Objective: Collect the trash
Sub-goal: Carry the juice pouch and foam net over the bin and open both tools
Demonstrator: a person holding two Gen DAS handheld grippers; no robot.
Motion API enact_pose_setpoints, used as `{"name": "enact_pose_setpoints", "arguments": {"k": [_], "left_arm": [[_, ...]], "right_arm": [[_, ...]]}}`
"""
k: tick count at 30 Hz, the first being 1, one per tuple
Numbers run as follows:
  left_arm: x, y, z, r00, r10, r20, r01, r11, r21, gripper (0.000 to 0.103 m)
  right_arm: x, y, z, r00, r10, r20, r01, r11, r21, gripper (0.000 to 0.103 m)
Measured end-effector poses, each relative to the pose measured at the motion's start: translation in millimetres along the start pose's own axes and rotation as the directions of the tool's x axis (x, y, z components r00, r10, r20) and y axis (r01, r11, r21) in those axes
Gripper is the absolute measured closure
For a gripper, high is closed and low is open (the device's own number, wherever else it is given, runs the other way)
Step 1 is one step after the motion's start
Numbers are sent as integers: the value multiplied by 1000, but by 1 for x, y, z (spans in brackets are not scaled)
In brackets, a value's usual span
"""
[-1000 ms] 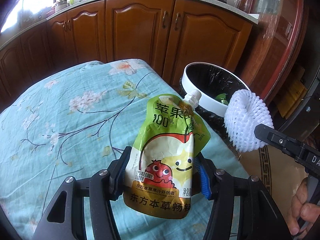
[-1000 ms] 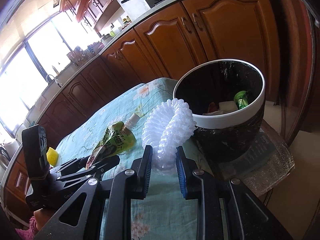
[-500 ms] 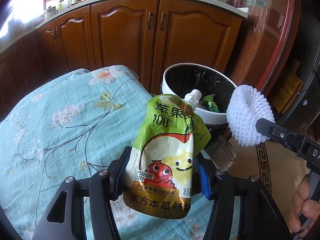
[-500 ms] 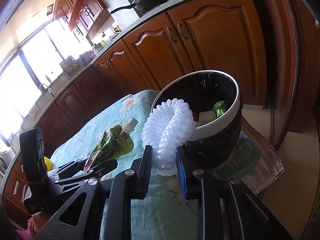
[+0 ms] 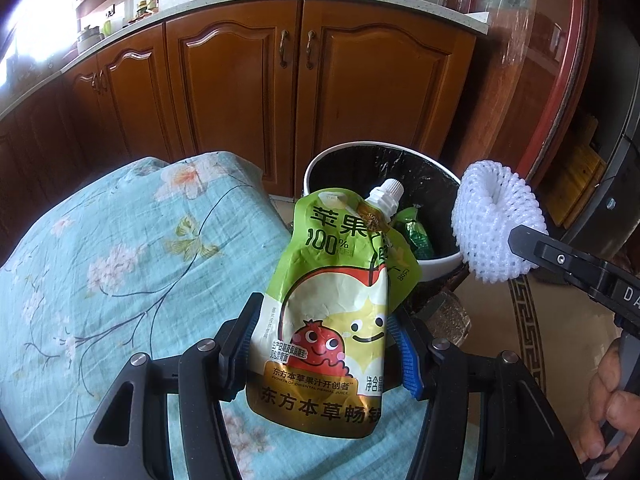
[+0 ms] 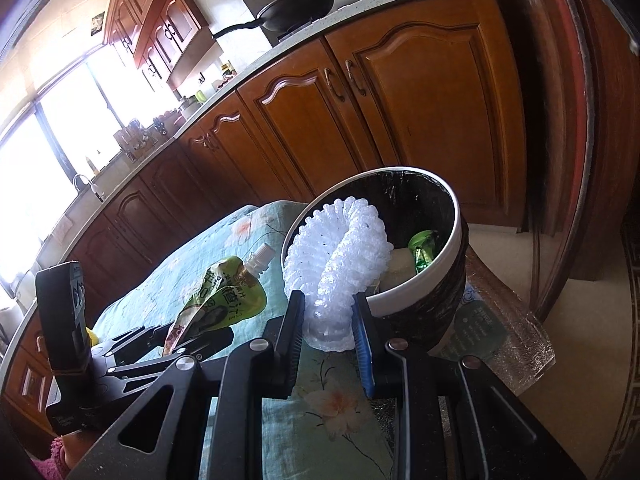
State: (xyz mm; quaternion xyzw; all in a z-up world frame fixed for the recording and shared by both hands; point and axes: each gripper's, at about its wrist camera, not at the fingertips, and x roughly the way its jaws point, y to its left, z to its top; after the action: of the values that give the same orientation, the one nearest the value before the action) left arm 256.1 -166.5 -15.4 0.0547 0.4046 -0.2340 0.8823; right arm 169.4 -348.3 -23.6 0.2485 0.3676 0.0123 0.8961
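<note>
Left gripper (image 5: 324, 344) clamped on green juice pouch (image 5: 336, 312) above floral tablecloth (image 5: 120, 264), right gripper (image 6: 328, 328) pinching white foam net (image 6: 340, 256) before the bin (image 6: 452, 248), right view alone shows wok (image 6: 296, 6) and window (image 6: 60, 140), left view the pouch's printed front

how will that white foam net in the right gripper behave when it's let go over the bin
The foam net looks airy and open-meshed, so probably very light and may drift instead of dropping straight. It bulges around the right gripper, suggesting it's squashy and may spring back.
</note>
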Motion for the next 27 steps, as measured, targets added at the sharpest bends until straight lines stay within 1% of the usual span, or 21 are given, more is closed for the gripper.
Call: {"name": "enact_pose_setpoints", "arguments": {"k": [5,14,19,27], "left_arm": [[11,-6,17,1000,10,3,-10,1000,22,46],[40,-21,51,1000,24,-15,-24,998,60,46],[52,-25,63,999,20,-32,-18,998,60,46],[73,-35,74,997,29,-71,-23,996,82,45]], "right_arm": [[5,-8,11,1000,-12,2,12,1000,1,79],[20,-23,32,999,-34,-21,34,999,2,79],[28,-31,41,999,-27,-35,27,1000,14,79],[41,-39,48,997,-30,-64,31,999,18,79]]}}
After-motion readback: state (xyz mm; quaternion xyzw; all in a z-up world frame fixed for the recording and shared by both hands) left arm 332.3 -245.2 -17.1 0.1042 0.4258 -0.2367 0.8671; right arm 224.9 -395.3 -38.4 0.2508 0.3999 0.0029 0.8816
